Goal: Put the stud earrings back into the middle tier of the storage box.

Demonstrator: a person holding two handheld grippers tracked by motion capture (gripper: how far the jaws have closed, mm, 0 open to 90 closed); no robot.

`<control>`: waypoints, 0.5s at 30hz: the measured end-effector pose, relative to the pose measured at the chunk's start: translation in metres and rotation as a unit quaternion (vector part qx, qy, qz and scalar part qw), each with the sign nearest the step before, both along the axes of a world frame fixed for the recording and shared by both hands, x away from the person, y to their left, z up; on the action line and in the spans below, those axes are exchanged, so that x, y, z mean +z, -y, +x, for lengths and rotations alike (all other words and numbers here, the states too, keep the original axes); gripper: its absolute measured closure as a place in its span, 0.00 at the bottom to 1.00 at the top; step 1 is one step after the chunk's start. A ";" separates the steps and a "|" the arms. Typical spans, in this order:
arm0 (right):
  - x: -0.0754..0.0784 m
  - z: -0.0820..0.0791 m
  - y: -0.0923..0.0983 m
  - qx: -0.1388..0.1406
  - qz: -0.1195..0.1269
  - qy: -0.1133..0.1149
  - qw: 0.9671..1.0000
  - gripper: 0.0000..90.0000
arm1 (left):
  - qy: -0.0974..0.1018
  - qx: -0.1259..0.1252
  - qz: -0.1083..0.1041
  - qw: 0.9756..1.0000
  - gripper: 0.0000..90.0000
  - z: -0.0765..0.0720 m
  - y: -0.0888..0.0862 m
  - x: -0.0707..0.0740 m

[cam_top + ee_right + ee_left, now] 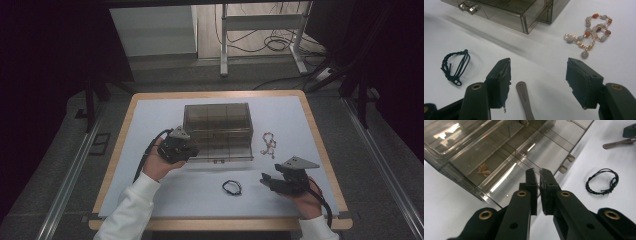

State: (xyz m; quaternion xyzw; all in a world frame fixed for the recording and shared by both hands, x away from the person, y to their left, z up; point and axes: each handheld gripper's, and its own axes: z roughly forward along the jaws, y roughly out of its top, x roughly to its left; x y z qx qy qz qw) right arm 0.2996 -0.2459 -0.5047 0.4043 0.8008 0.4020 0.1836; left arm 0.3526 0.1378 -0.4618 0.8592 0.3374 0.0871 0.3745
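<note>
Wood-edged table [125, 130], white top. Smoky clear organiser box [217, 131] just ahead of left gripper [189, 149]; black cord bracelet [231, 187] between grippers; beaded bracelet [269, 145] beyond right gripper [266, 181].

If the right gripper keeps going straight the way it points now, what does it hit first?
Probably the beaded bracelet, slightly to one side of the right gripper; its open jaws have bare table before that. Depth is hard to judge.
</note>
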 end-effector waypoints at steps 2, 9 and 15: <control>0.000 0.000 0.000 -0.001 -0.001 0.000 1.000 0.41 | 0.000 0.000 0.002 1.000 0.95 0.001 -0.001 0.000; 0.000 0.000 0.001 -0.001 0.000 0.001 1.000 0.41 | -0.002 0.007 -0.001 1.000 0.95 0.006 0.000 -0.002; -0.001 0.000 0.001 -0.001 -0.002 -0.001 1.000 0.41 | -0.005 0.012 -0.001 1.000 0.95 0.011 0.003 -0.005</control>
